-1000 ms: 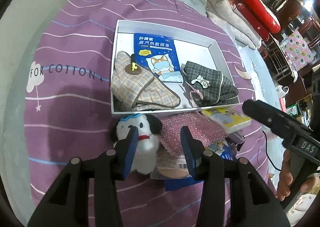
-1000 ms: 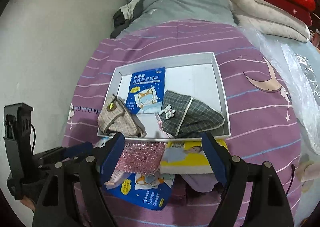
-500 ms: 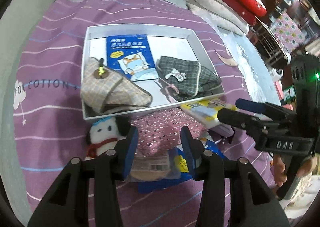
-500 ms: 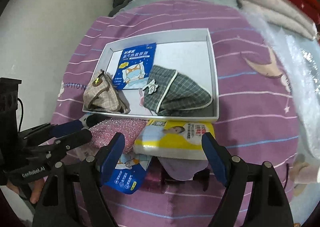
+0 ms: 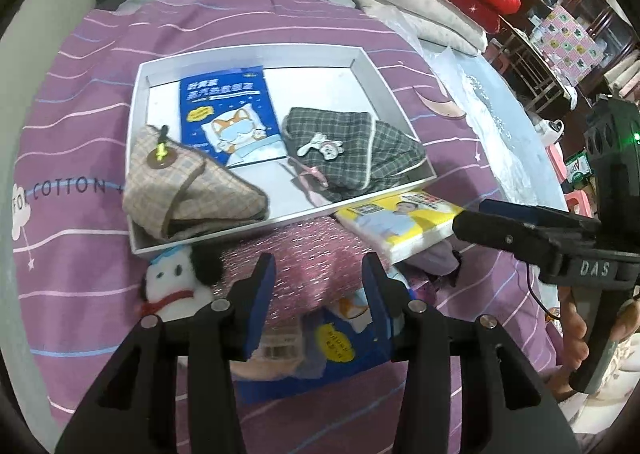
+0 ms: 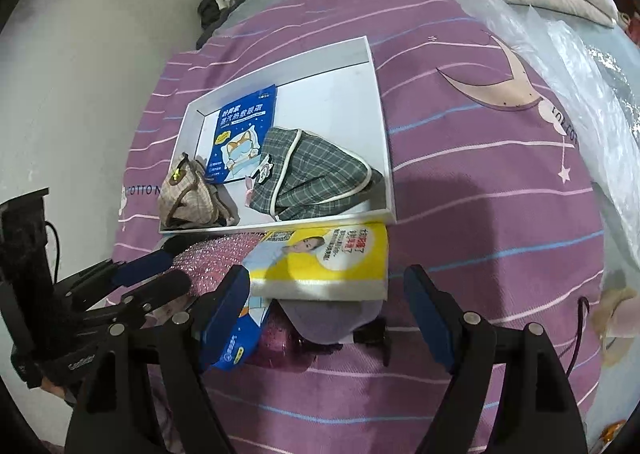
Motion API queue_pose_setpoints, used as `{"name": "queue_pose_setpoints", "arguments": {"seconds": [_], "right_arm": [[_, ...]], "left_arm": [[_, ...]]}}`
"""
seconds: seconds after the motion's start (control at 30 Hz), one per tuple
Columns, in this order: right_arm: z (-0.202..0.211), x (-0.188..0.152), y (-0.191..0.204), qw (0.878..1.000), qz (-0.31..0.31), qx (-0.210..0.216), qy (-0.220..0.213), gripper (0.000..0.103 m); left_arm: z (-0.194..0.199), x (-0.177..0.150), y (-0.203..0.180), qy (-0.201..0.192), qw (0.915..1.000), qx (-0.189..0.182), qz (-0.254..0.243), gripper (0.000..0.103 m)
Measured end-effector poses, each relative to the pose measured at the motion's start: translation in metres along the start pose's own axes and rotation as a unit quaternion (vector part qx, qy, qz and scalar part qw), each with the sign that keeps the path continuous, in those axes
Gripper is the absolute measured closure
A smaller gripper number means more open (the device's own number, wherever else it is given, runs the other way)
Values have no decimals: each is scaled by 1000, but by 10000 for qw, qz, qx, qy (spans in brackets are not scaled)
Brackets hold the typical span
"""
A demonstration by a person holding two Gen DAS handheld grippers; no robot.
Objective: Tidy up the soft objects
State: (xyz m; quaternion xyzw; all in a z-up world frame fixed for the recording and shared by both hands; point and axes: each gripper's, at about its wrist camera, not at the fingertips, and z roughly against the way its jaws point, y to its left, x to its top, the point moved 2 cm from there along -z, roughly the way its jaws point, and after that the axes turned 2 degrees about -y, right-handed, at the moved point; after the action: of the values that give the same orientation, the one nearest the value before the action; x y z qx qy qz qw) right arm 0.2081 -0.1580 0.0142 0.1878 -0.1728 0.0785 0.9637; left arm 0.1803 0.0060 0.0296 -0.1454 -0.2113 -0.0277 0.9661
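Hovering with both jaws wide and empty, left gripper [image 5: 318, 284] over sponge [image 5: 304, 254], right gripper [image 6: 326, 308] over box [image 6: 324, 260], at tray's [image 5: 256, 53] six o'clock.

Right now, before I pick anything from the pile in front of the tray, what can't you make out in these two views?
- Lilac soft item: right wrist view, mostly under the yellow pack; its shape is unclear.
- Blue packet: left wrist view, covered by the pink sparkly cloth and the left gripper.
- Plush dog: left wrist view, its lower body is behind a jaw.
- Pale object: right wrist view, blurred at the right edge.
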Motion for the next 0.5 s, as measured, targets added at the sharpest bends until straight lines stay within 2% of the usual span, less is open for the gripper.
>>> {"name": "queue_pose_setpoints", "arguments": {"seconds": [0.13, 0.27, 0.4, 0.5], "right_arm": [[4, -10, -3, 9998, 182, -73, 69, 23], [-3, -25, 5, 9958, 838, -242, 267, 23], [-17, -27, 11, 9935, 1028, 151, 467, 23], [-27, -25, 6, 9940, 923, 219, 545, 23]], "left_arm": [[-5, 3, -10, 9, 9999, -113, -91, 57], [-12, 5, -18, 36, 9995, -298, -85, 57], [-19, 7, -24, 93, 9988, -482, -77, 57], [-24, 8, -28, 123, 9978, -644, -57, 57]]}}
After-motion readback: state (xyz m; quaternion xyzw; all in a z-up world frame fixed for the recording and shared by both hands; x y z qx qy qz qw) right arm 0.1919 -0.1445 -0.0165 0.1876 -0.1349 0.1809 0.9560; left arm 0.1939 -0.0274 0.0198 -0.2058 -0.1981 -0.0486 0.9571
